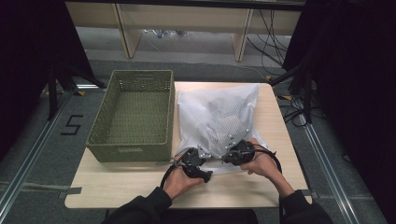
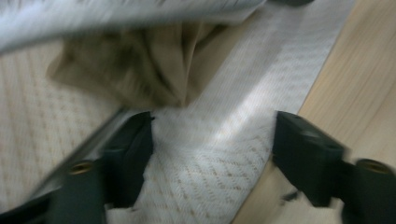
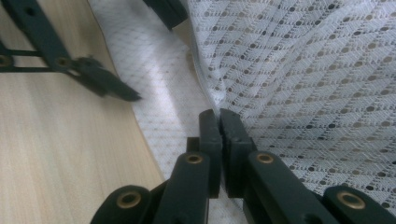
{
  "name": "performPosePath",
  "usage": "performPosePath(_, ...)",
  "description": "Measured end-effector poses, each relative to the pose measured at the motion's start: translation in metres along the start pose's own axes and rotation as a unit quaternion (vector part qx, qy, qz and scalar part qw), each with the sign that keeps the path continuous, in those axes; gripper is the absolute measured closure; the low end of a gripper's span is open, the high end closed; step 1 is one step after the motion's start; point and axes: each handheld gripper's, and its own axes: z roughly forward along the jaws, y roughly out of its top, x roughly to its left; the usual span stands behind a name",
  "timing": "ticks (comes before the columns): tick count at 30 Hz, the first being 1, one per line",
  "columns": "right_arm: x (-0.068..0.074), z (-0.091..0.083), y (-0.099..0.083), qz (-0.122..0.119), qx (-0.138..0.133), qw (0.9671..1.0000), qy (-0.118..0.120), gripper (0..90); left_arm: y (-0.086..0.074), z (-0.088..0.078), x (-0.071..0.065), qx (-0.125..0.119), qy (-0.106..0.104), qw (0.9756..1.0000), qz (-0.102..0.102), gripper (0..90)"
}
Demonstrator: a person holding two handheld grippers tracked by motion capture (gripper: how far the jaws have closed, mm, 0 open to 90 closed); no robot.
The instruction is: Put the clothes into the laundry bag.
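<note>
Mid-task at a wooden bench: white mesh laundry bag lying flat to the right of an empty green woven basket, near edge worked by two hand-held grippers. Right hand-held gripper clamped tight on the upper mesh layer at the bag's mouth, pinching a fold of the netting and lifting it off the lower layer. Left hand-held gripper with jaws apart, nothing pressed between them, hovering over the lower flap of mesh at the bench edge. Beige cloth visible inside the bag, just beyond the left jaws, partly under the raised layer. Judged stage: mouth of the bag parted, contents not yet taken hold of. Likely left to do: reaching in with the left hand-held gripper, gripping the cloth, drawing it out. Basket bare of any item so far, so nothing transferred there, if that is where the cloth belongs.
</note>
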Motion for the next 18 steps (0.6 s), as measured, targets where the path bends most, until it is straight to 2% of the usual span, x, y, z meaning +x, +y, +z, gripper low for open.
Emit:
performPosePath(1, 0.000, 0.000, 0.000, -0.001, 0.000, 1.0000, -0.002, 89.5, -0.001, 0.000, 0.000, -0.008, 0.003, 1.0000, -0.004, 52.9)
performPosePath(2, 0.002, 0.000, 0.001, 0.003, 0.002, 1.0000, -0.003, 89.6, -0.001, -0.002, 0.003, -0.002, -0.003, 1.0000, 0.007, 61.4)
performPosePath(3, 0.002, 0.001, 0.001, 0.004, 0.003, 1.0000, -0.001, 89.6, -0.002, -0.002, 0.004, -0.011, 0.002, 0.9999, -0.005, 70.8)
performPosePath(5, 0.002, 0.004, 0.003, 0.004, 0.004, 1.0000, -0.001, 89.6, -0.005, -0.003, 0.006, -0.015, 0.004, 0.9997, -0.017, 82.9)
performPosePath(6, 0.002, 0.005, 0.004, -0.002, 0.004, 1.0000, -0.005, 89.6, -0.005, -0.004, 0.007, -0.012, 0.004, 0.9999, -0.008, 86.2)
performPosePath(7, 0.003, 0.007, 0.006, 0.002, 0.005, 1.0000, -0.004, 89.5, -0.005, -0.005, 0.007, -0.010, 0.007, 0.9999, -0.011, 87.5)
performPosePath(8, 0.002, 0.009, 0.007, -0.003, 0.003, 0.9999, -0.009, 89.5, -0.006, -0.006, 0.006, -0.007, -0.010, 0.9999, -0.010, 87.8)
performPosePath(9, 0.002, 0.011, 0.009, -0.003, 0.003, 0.9999, -0.009, 89.6, -0.007, -0.007, 0.005, -0.003, -0.012, 0.9998, -0.013, 87.9)
performPosePath(10, 0.001, 0.014, 0.011, -0.002, 0.003, 0.9999, -0.010, 89.6, -0.007, -0.009, 0.005, 0.002, -0.021, 0.9998, -0.004, 88.0)
performPosePath(12, -0.002, 0.019, 0.014, 0.000, 0.003, 0.9999, -0.017, 89.7, -0.010, -0.010, 0.004, -0.001, -0.029, 0.9995, -0.013, 88.2)
performPosePath(13, -0.006, 0.022, 0.016, -0.008, 0.003, 0.9996, -0.026, 89.7, -0.011, -0.010, 0.004, -0.005, -0.028, 0.9994, -0.018, 88.3)
performPosePath(14, -0.009, 0.025, 0.018, -0.007, 0.006, 0.9993, -0.036, 89.8, -0.011, -0.011, 0.006, -0.001, -0.034, 0.9993, -0.012, 88.4)
performPosePath(15, -0.011, 0.028, 0.020, -0.002, 0.006, 0.9992, -0.041, 89.8, -0.012, -0.011, 0.005, -0.003, -0.036, 0.9991, -0.020, 88.5)
performPosePath(18, -0.022, 0.036, 0.026, 0.001, 0.002, 0.9977, -0.067, 89.9, -0.013, -0.012, 0.004, -0.005, -0.033, 0.9993, -0.019, 88.6)
